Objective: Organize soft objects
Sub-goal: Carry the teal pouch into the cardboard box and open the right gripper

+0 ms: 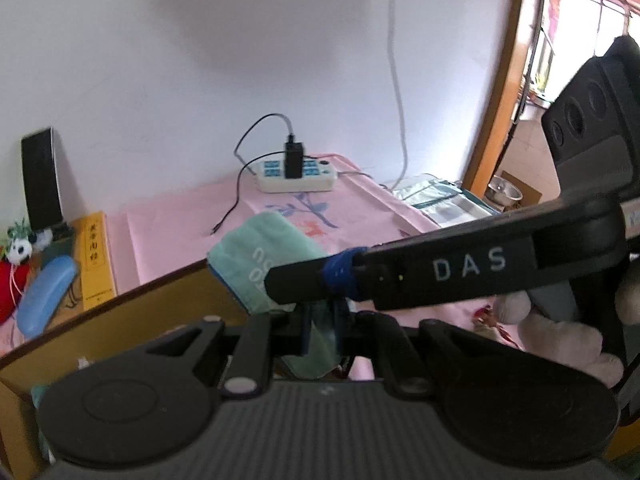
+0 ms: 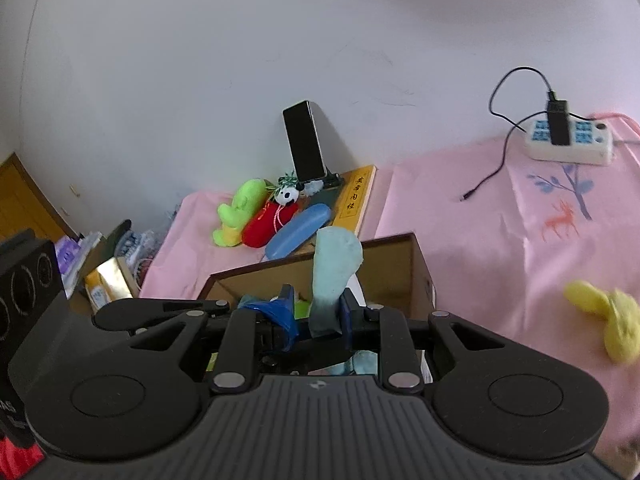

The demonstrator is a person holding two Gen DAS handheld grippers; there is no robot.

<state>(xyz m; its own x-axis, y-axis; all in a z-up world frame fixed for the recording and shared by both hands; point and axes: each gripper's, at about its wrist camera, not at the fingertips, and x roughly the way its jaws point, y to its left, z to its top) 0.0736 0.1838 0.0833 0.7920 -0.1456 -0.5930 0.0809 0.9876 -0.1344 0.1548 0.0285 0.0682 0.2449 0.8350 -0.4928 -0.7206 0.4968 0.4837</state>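
Observation:
A light green folded cloth is pinched by both grippers above an open brown cardboard box. My left gripper is shut on its lower part. My right gripper is shut on the cloth, which stands up between its fingers over the box. In the left wrist view the right gripper's finger crosses in front of the cloth. Soft things lie inside the box. A yellow plush lies on the pink sheet at right. A pale plush lies at right.
A green plush, a red plush with a panda, a blue glasses case and a yellow book lie behind the box. A phone leans on the wall. A power strip with a cable sits at back right.

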